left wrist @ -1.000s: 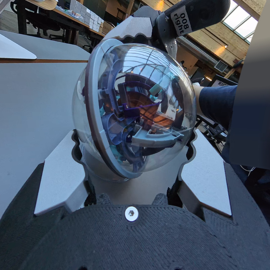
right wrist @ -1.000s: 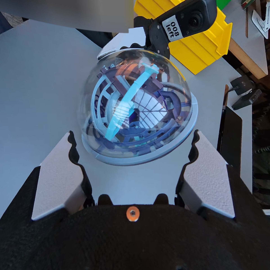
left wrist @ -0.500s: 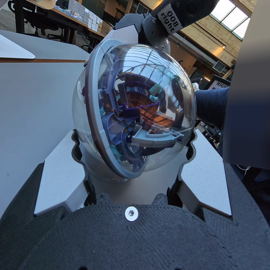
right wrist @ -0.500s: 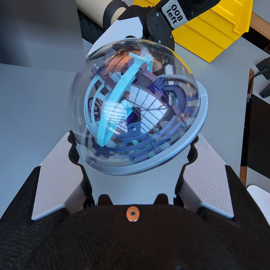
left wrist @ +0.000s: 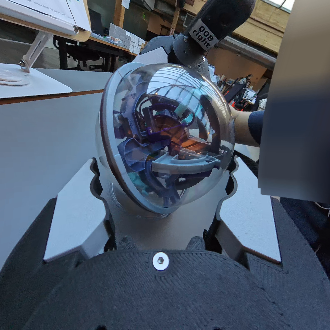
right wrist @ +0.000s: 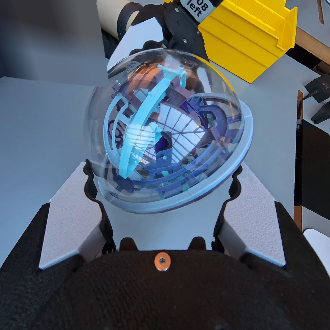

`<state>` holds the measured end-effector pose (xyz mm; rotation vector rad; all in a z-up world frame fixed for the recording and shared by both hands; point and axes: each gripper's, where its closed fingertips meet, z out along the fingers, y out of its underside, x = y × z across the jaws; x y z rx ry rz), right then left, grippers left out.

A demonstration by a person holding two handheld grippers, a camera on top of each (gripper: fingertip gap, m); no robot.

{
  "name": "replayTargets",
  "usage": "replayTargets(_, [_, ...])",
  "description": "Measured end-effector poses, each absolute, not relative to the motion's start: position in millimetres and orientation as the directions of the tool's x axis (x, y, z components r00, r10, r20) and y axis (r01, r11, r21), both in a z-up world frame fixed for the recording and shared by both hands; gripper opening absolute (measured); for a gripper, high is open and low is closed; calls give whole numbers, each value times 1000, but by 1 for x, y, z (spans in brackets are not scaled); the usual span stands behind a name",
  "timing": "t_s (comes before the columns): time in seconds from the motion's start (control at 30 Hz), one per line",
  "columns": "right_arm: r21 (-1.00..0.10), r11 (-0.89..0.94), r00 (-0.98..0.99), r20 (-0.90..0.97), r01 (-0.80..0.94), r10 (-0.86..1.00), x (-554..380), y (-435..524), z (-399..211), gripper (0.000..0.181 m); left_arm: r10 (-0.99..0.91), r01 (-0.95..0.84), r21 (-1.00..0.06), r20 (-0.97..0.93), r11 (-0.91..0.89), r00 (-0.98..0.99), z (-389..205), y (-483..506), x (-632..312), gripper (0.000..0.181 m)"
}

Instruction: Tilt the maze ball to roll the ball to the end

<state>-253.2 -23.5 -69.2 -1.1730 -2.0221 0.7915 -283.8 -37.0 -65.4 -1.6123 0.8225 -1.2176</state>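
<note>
Over a grey table (left wrist: 44,142) in a workshop, my left view shows the maze ball (left wrist: 166,139) at centre, pinched in my left gripper (left wrist: 164,171) with its seam ring running 11 to 5 o'clock, I judge to steer the inner ball, which I can't spot. In my right view the right gripper (right wrist: 162,176) clamps the maze ball's near side while the left one reaches in from 12 o'clock beside a yellow bin (right wrist: 250,35).

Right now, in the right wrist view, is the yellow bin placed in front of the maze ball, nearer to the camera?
No, the yellow bin sits behind the maze ball, farther from the camera, on the grey table.
</note>
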Motion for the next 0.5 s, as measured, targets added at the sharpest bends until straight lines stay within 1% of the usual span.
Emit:
replayTargets(0.13, [-766, 412, -374, 240, 494, 896, -253, -24, -69, 152, -870, -27, -958, 249, -287, 425, -69, -39, -293, 144])
replayTargets(0.3, [-764, 410, -364, 244, 499, 899, -253, -24, -69, 152, -763, -125, -956, 129, -265, 633, -83, -44, -299, 146])
replayTargets(0.4, [-766, 407, -362, 244, 497, 900, -253, -25, -69, 152, -710, -138, -936, 144, -323, 689, -95, -50, -289, 145])
replayTargets(0.5, [-770, 404, -357, 244, 494, 902, -254, -25, -69, 152, -655, -83, -927, 195, -367, 730, -102, -51, -281, 144])
